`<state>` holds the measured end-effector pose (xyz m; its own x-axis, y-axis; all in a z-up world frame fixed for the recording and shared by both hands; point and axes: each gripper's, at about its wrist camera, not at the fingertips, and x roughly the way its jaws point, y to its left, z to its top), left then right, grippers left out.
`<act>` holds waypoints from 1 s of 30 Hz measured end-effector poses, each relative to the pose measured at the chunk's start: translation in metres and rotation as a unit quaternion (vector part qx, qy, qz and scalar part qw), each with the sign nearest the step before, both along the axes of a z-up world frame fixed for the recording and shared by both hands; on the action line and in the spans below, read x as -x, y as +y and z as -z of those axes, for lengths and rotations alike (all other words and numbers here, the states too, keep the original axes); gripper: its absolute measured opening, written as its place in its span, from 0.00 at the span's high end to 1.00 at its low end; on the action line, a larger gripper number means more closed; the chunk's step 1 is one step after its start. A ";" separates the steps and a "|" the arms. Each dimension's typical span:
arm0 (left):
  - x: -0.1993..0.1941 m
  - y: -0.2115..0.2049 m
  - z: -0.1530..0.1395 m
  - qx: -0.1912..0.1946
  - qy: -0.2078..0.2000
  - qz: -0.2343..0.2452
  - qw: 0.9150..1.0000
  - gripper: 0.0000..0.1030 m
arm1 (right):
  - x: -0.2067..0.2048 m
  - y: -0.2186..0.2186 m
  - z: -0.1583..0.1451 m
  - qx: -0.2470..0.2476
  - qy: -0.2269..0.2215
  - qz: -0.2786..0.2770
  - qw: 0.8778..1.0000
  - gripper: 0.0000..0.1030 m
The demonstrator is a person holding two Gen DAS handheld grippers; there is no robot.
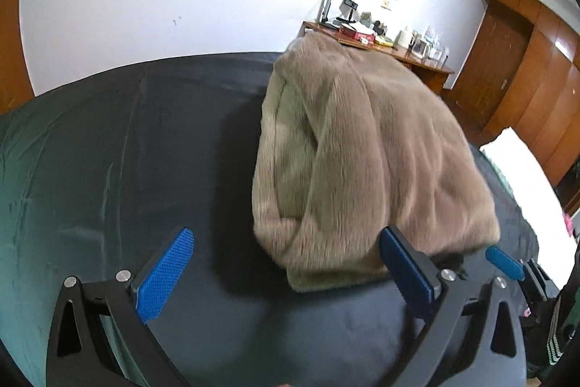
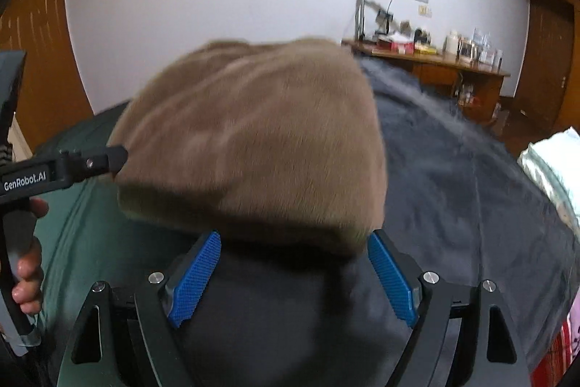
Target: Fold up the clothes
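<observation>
Fleece garment (image 1: pixel 366 147) lies in a compact folded bundle on bed (image 1: pixel 127 151); both grippers' jaws released, gripping nothing.

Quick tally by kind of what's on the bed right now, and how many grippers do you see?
Furry tan garment, folded in a bundle: 1
White item at the bed's right edge, too unclear to name: 1
Grippers: 2, left gripper and right gripper, both open
Total: 4
</observation>
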<state>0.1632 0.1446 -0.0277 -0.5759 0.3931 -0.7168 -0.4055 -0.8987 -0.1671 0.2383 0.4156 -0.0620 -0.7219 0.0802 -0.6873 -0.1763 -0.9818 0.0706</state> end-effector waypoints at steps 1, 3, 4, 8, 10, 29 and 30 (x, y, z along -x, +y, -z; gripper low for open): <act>-0.003 -0.002 0.002 0.007 0.002 0.001 1.000 0.01 | -0.003 -0.003 0.004 0.000 -0.007 0.000 1.000 0.17; -0.010 -0.006 0.005 0.016 0.004 0.002 1.000 0.01 | -0.005 -0.008 0.009 -0.001 -0.019 0.002 1.000 0.17; -0.012 -0.006 0.007 0.019 0.003 0.003 1.000 0.01 | -0.005 -0.010 0.011 -0.002 -0.024 0.003 1.000 0.17; -0.004 0.001 0.016 0.023 -0.014 0.004 1.000 0.01 | -0.003 -0.017 0.017 -0.005 -0.042 0.009 0.999 0.17; 0.014 0.024 0.018 0.028 -0.015 0.006 0.999 0.01 | -0.002 -0.021 0.020 -0.007 -0.052 0.012 0.999 0.17; 0.008 0.071 -0.063 0.041 0.066 0.042 0.996 0.00 | -0.009 -0.001 -0.005 -0.030 -0.015 0.066 0.997 0.17; 0.013 0.077 -0.066 0.036 0.066 0.044 0.996 0.00 | -0.008 -0.001 -0.004 -0.032 -0.016 0.067 0.997 0.17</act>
